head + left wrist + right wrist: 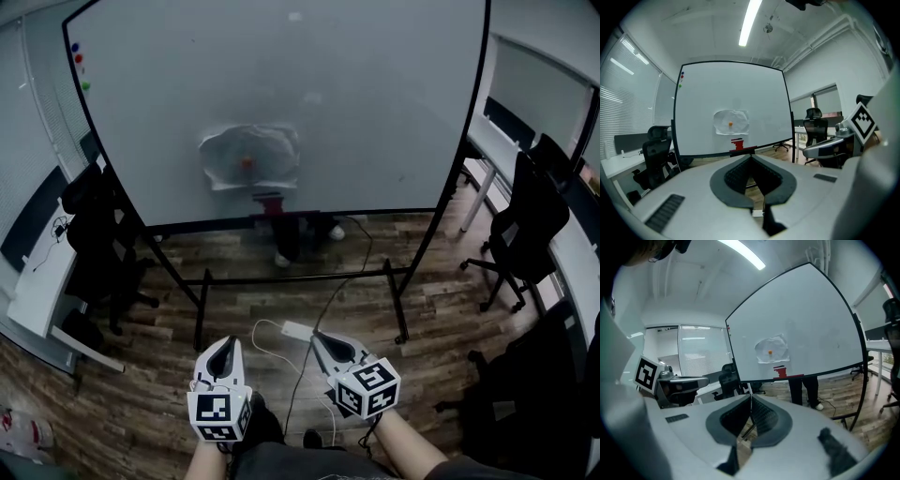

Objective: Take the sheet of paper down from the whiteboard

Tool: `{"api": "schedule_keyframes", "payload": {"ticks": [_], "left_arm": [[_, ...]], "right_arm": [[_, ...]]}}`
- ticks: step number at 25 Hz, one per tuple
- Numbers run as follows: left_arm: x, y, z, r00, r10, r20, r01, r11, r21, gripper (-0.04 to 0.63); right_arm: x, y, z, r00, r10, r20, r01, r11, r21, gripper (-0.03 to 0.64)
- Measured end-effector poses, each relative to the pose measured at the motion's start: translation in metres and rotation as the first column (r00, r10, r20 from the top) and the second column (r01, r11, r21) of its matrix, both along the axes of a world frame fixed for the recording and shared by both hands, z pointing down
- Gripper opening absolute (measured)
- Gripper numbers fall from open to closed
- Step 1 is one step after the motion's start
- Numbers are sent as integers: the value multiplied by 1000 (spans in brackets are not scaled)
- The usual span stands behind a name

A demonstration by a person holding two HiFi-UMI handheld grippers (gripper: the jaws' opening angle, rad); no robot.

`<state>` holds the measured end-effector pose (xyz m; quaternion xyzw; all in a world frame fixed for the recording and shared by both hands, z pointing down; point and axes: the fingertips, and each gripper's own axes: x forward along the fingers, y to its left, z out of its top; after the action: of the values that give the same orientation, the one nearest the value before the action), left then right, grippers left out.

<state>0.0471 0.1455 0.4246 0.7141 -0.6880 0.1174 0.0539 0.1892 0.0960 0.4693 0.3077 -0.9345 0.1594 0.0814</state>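
Head view | paper (249, 157) on whiteboard (375, 112), well beyond left tool (229, 343), right tool (319, 337) | both closed, empty

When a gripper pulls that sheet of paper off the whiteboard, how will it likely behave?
The paper looks crumpled and wavy, so it is probably thin, floppy and very light. One small orange magnet near its middle seems to hold it, so a pull would likely slide it free, or tear it if jerked.
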Motion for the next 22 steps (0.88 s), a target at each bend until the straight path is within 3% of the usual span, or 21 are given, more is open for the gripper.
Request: {"api": "schedule_keyframes", "payload": {"ticks": [8, 22], "left_arm": [[-3, -39, 0, 1000, 15, -6, -15, 1000, 7, 15], [-74, -150, 9, 998, 58, -38, -56, 998, 33, 15]], "right_arm": [[-1, -40, 1, 1000, 26, -3, -26, 1000, 2, 25], [-51, -138, 11, 992, 114, -47, -114, 993, 2, 23]]}}
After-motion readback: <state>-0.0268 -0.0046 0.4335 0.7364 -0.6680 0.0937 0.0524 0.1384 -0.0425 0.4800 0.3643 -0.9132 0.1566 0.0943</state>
